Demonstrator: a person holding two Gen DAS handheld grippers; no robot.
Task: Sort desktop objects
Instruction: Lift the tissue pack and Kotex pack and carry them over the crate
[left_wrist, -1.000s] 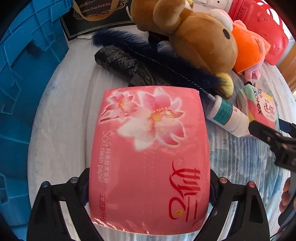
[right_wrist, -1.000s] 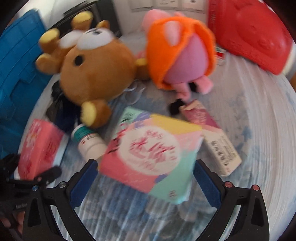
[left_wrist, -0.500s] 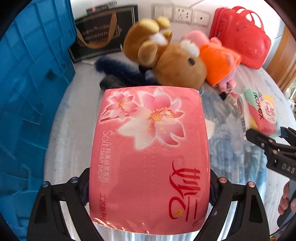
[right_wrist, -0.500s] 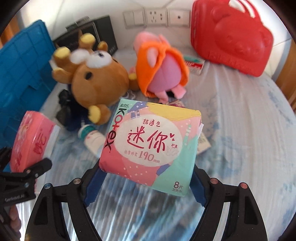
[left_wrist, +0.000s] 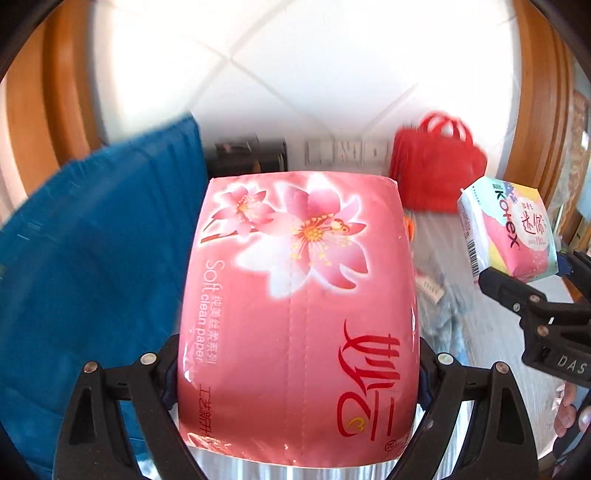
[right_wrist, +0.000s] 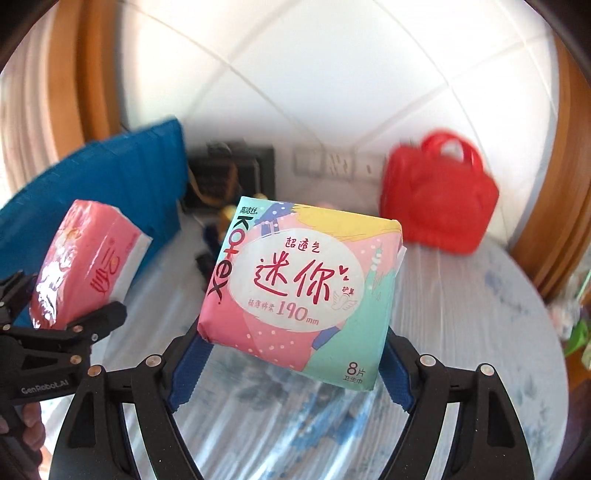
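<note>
Both packs are hanging in the air right now, so most of what could go wrong is a drop. The blue crate (left_wrist: 92, 266) is sitting on the left side of the desk (right_wrist: 461, 332), and if that's where stuff is going (my guess), the tall wall is what a pack could be clipping on the way in.

The tissue pack (left_wrist: 295, 314) is the bigger worry. The left gripper (left_wrist: 295, 373) is clamped on it, jaws spread wide around the pack's near end, and most of the pack is sticking out forward. It's soft, so a quick swing could be letting it sag or slide out.

The pad packet (right_wrist: 303, 291) is sitting tilted in the right gripper (right_wrist: 291, 354), pinched near its lower corners only. The jaws have just been closing on it, packet between them. A crooked grip like that could be twisting loose.

Also the two grippers are riding close together, so they could be bumping each other.
</note>
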